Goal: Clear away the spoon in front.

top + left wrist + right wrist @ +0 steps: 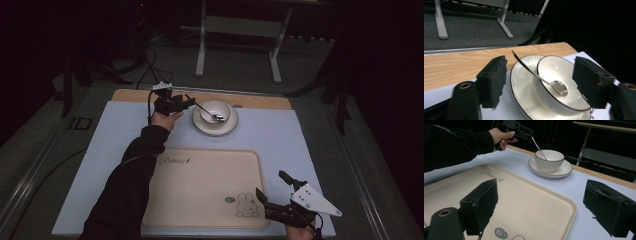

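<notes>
A white bowl [212,109] with a dark rim stands on a matching saucer [215,129] at the far middle of the table. Inside it a metal spoon [206,110] leans, its handle pointing up and left. My left gripper [189,101] sits at the handle's end. In the left gripper view, the spoon [536,75] handle rises between the wide-apart pads [495,82] of the left gripper [541,85] without touching them, above the bowl [559,67] and saucer [521,82]. My right gripper [270,183] is open and empty, low over the near right corner of a beige tray [200,185].
The tray [529,202], printed with a rabbit and a "hi~" mark, lies on a pale blue mat [125,130]. A wooden table edge [461,65] runs behind the saucer. Beyond it, a metal stand's legs [201,55] rest on grey carpet. A black cable [149,107] trails from the left gripper.
</notes>
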Demonstrator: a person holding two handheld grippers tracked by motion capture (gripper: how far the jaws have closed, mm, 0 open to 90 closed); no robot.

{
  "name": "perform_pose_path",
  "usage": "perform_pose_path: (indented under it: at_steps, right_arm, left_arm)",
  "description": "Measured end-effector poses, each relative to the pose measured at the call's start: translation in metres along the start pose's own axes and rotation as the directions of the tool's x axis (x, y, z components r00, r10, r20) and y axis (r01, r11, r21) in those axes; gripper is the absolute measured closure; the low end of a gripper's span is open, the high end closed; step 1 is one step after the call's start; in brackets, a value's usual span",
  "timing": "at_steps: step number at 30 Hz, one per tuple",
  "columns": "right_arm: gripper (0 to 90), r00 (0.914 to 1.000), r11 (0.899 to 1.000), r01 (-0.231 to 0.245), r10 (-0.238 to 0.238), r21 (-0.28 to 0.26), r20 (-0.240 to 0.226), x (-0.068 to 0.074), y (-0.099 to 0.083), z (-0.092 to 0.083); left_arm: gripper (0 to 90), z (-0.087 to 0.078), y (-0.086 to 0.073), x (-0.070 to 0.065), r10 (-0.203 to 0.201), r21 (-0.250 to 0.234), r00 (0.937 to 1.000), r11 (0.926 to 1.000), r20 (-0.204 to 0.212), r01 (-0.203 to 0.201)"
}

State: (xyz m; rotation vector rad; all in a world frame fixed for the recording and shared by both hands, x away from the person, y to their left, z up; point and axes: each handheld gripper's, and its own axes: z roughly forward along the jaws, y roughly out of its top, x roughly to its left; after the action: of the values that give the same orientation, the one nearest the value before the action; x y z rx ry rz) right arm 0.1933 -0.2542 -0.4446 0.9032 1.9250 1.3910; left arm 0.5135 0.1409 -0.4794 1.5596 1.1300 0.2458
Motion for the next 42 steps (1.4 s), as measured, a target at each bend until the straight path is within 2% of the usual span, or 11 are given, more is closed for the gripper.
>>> perform_pose_path:
  at_steps: [4, 9, 13, 17, 20, 25, 29, 30, 34, 38, 42]
  right_arm:
    - [12.4, 1.0000, 1.000, -0.003, 0.003, 0.006, -0.002, -0.001, -0.001, 0.001]
    - [12.4, 1.0000, 1.000, -0.007, 0.007, 0.006, -0.005, -0.001, -0.001, 0.001]
    - [12.4, 0.9999, 1.000, -0.013, 0.013, 0.007, -0.009, -0.002, -0.001, 0.001]
    - [12.4, 0.9999, 1.000, -0.014, 0.014, 0.007, -0.010, -0.002, -0.001, 0.001]
    - [12.4, 0.9998, 1.000, -0.013, 0.013, 0.008, -0.013, -0.002, -0.001, 0.001]
    - [12.4, 0.9998, 1.000, -0.014, 0.014, 0.009, -0.013, -0.002, -0.001, 0.001]
    - [12.4, 0.9998, 1.000, -0.014, 0.014, 0.009, -0.013, -0.002, -0.001, 0.001]
    - [12.4, 0.9998, 1.000, -0.015, 0.015, 0.009, -0.014, -0.002, -0.001, 0.001]
    - [12.4, 0.9998, 1.000, -0.014, 0.014, 0.008, -0.015, -0.002, -0.001, 0.001]
    - [12.4, 0.9998, 1.000, -0.012, 0.012, 0.008, -0.015, -0.001, -0.001, 0.001]
    - [12.4, 0.9998, 1.000, -0.015, 0.015, 0.006, -0.015, -0.002, -0.001, 0.001]
  left_arm:
    - [38.5, 0.007, -0.003, 0.007, -0.043, -0.004, 0.9990, 0.9991, -0.011, 0.043]
    - [44.4, 0.013, -0.003, 0.010, -0.078, -0.014, 0.9969, 0.9968, -0.005, 0.078]
    - [53.3, 0.015, -0.001, 0.012, -0.110, -0.033, 0.9939, 0.9934, 0.006, 0.110]
    - [60.2, 0.016, -0.001, 0.013, -0.122, -0.041, 0.9925, 0.9917, 0.004, 0.122]
    - [64.0, 0.018, -0.002, 0.011, -0.118, -0.055, 0.9928, 0.9916, -0.019, 0.117]
    - [74.2, 0.019, -0.003, 0.012, -0.165, -0.080, 0.9863, 0.9831, -0.004, 0.164]
    - [77.4, 0.018, -0.002, 0.011, -0.155, -0.078, 0.9880, 0.9849, 0.006, 0.155]
    - [81.2, 0.017, -0.002, 0.011, -0.154, -0.077, 0.9881, 0.9851, 0.007, 0.154]
    - [85.7, 0.014, -0.001, 0.010, -0.165, -0.085, 0.9862, 0.9826, 0.017, 0.165]
    - [86.5, 0.012, 0.000, 0.004, -0.138, -0.088, 0.9904, 0.9865, 0.006, 0.138]
    - [88.0, 0.009, 0.003, -0.003, -0.132, -0.092, 0.9911, 0.9868, 0.019, 0.133]
